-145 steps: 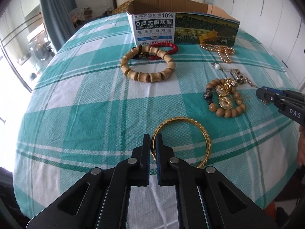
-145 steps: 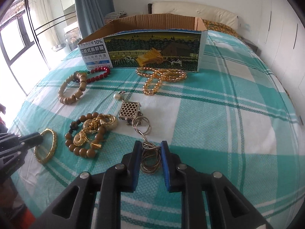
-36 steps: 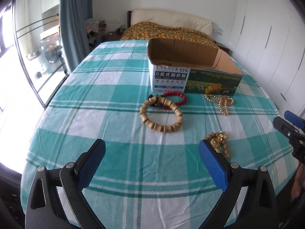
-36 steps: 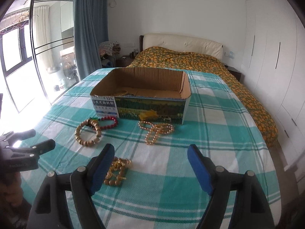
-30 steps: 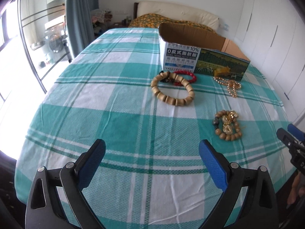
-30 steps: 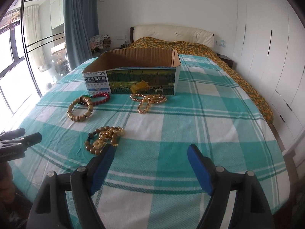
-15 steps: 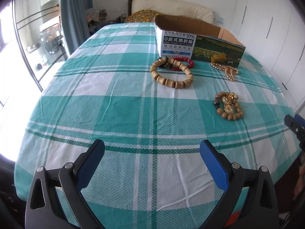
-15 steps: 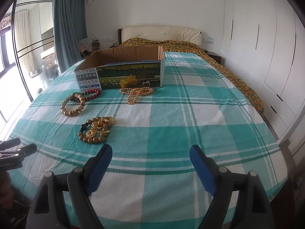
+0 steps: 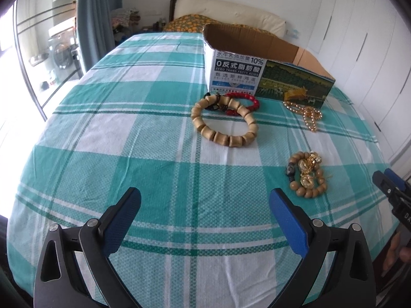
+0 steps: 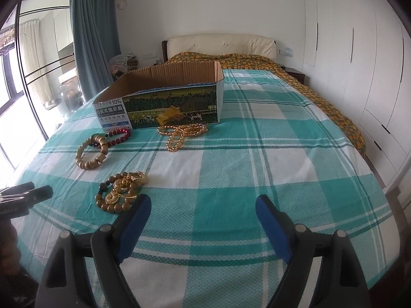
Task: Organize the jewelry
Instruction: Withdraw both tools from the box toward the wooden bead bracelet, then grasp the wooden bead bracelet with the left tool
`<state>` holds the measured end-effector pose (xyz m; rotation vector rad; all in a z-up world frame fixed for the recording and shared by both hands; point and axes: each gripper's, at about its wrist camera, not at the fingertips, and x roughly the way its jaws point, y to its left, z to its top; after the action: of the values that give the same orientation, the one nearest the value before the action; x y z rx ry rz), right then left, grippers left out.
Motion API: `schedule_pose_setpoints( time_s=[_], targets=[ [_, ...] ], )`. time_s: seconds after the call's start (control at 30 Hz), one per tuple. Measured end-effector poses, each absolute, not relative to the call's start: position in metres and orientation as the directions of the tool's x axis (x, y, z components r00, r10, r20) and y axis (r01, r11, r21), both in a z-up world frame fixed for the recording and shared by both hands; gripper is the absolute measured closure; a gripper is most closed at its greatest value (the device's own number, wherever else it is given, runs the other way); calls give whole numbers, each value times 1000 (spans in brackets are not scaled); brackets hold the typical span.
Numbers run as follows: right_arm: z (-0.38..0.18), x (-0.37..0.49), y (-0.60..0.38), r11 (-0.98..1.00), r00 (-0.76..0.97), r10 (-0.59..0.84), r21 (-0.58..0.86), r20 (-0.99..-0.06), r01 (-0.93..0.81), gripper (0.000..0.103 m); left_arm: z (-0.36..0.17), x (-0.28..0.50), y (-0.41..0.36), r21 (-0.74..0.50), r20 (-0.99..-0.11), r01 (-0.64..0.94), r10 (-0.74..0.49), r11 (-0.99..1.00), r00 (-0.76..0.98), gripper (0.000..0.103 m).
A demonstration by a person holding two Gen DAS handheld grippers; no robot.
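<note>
Blue-padded and spread wide apart, the jaws of the left gripper (image 9: pixel 205 205) hang above bare checked cloth (image 9: pixel 102 133) with nothing between them. The right gripper (image 10: pixel 203 209) is the same: jaws wide, nothing held, only green and white squares under the gap.

Just ahead of the right gripper's left pad (image 10: pixel 136 214) lies a brown bead bracelet (image 10: pixel 117 196) with gold trinkets (image 10: pixel 128 179) piled on it; from the left gripper this heap sits ahead and to the right, near the right pad. Farther out from the left gripper, straight ahead, a bracelet of chunky pale wooden beads (image 9: pixel 224 120) lies flat, its far edge overlapping a red bead bracelet (image 9: pixel 245 100). To the right of those a string of gold beads (image 9: pixel 307 113) trails across the cloth.

Beyond all the jewelry stands an open cardboard box (image 10: pixel 164 100) with a printed farm scene on its long side; the red bracelet and the gold string lie right at its foot. Its inside is not visible from either view. Behind the box lie a bed (image 10: pixel 231 59) with an orange patterned cover, a blue curtain (image 10: pixel 92 33) to the left and white cupboards (image 10: pixel 359 51) to the right.
</note>
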<state>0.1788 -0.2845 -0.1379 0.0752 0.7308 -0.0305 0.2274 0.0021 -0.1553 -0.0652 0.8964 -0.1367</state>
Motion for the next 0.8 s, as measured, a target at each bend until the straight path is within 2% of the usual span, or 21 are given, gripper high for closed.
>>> schedule_pose_setpoints(
  time_s=[0.53,0.8],
  targets=[
    [-137,225,-293,995,706,38,91,-707,38,18,-150,265,0,-82,-785,46,-93,996,613,3],
    [-142,242,-288,993,686,60,113,-726,33,18,-154,280,16,-118,-795,19,-107,993,597,3]
  ],
)
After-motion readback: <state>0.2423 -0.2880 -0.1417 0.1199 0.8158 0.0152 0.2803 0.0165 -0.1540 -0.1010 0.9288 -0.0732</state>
